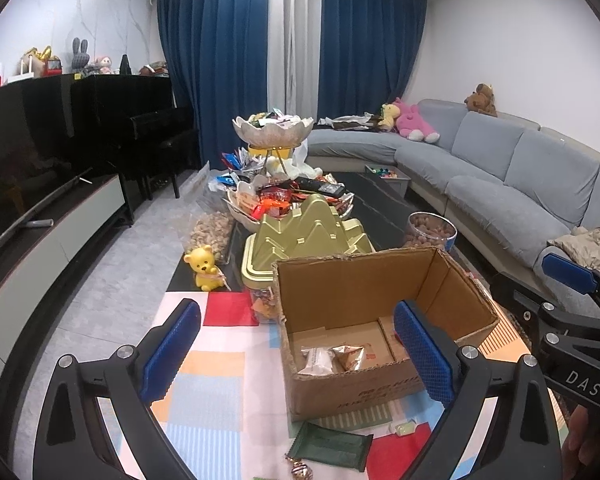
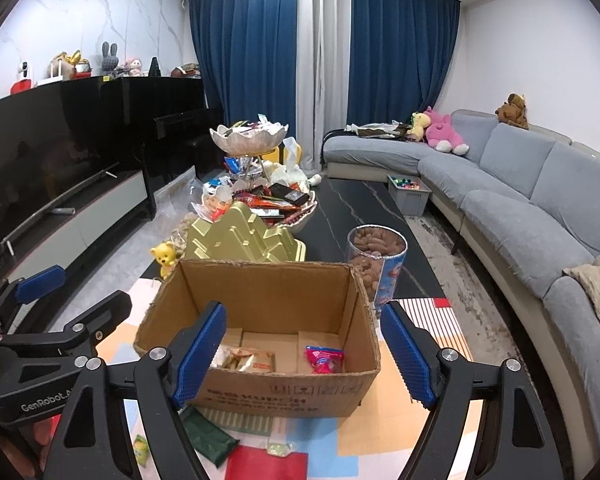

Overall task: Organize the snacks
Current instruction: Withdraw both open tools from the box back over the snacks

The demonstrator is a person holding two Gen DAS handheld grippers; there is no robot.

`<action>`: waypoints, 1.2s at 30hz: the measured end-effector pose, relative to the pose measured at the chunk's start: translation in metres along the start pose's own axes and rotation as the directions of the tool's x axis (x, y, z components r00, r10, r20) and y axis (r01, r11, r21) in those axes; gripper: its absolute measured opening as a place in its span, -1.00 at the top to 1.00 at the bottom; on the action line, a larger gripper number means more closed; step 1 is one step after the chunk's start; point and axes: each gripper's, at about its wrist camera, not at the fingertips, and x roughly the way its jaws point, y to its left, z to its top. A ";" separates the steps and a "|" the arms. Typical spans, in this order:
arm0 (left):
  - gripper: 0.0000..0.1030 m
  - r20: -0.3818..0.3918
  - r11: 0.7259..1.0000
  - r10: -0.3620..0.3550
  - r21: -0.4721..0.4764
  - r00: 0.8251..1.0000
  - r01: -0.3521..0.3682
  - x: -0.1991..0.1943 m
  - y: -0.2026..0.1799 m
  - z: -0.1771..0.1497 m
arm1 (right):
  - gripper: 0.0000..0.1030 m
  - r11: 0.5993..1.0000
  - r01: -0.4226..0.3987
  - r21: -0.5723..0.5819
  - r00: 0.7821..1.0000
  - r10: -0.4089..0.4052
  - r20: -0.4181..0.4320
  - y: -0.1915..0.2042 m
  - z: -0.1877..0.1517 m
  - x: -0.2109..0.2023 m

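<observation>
An open cardboard box (image 1: 332, 288) stands on the colourful mat; it also shows in the right wrist view (image 2: 268, 292). Inside lie a clear-wrapped snack (image 1: 318, 360), a silver packet (image 1: 350, 356), tan packets (image 2: 244, 360) and a pink packet (image 2: 324, 358). A dark green packet (image 1: 332, 446) lies on the mat in front of the box, also in the right wrist view (image 2: 206, 436). My left gripper (image 1: 296, 356) is open and empty, level with the box's front left. My right gripper (image 2: 304, 360) is open and empty, straddling the box's front wall.
A gold mountain-shaped tin (image 1: 308, 232) and tiered bowls heaped with snacks (image 1: 276, 196) stand behind the box. A tub of nuts (image 2: 376, 264) is right of it. A yellow bear (image 1: 206, 268), small candies (image 2: 278, 448), a grey sofa (image 2: 520, 208) and TV stand (image 1: 40, 240) surround the table.
</observation>
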 end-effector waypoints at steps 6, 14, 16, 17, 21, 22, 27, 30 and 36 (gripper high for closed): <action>-0.92 -0.005 1.000 0.004 -0.010 1.000 -0.004 -0.009 0.002 -0.003 | -0.56 1.000 0.000 0.002 1.000 0.000 0.009 0.002 0.000 -0.012; -0.92 0.008 1.000 0.013 -0.010 1.000 -0.013 -0.026 0.001 -0.007 | -0.56 1.000 0.004 0.001 1.000 -0.004 0.013 0.006 -0.004 -0.024; -0.92 0.012 1.000 0.013 -0.012 1.000 -0.013 -0.030 0.002 -0.008 | -0.56 1.000 0.002 0.001 1.000 -0.002 0.012 0.007 -0.004 -0.025; -0.92 0.013 1.000 0.012 -0.014 1.000 -0.012 -0.032 0.002 -0.008 | -0.56 1.000 0.002 0.002 1.000 -0.002 0.012 0.007 -0.005 -0.027; -0.92 0.015 1.000 0.015 -0.015 1.000 -0.015 -0.038 0.004 -0.011 | -0.56 1.000 0.001 0.005 1.000 -0.001 0.014 0.008 -0.007 -0.031; -0.92 0.015 1.000 0.015 -0.016 1.000 -0.015 -0.040 0.005 -0.012 | -0.56 1.000 0.000 0.005 1.000 -0.001 0.015 0.009 -0.008 -0.034; -0.92 0.016 1.000 0.015 -0.022 1.000 -0.014 -0.047 0.007 -0.016 | -0.56 1.000 0.002 -0.005 1.000 -0.002 0.019 0.013 -0.013 -0.044; -0.92 0.017 1.000 0.016 -0.022 1.000 -0.015 -0.053 0.007 -0.020 | -0.56 1.000 0.005 -0.009 1.000 -0.004 0.024 0.016 -0.014 -0.050; -0.92 0.012 1.000 0.015 -0.018 1.000 -0.015 -0.060 0.008 -0.027 | -0.56 1.000 0.003 -0.015 1.000 -0.003 0.021 0.018 -0.020 -0.057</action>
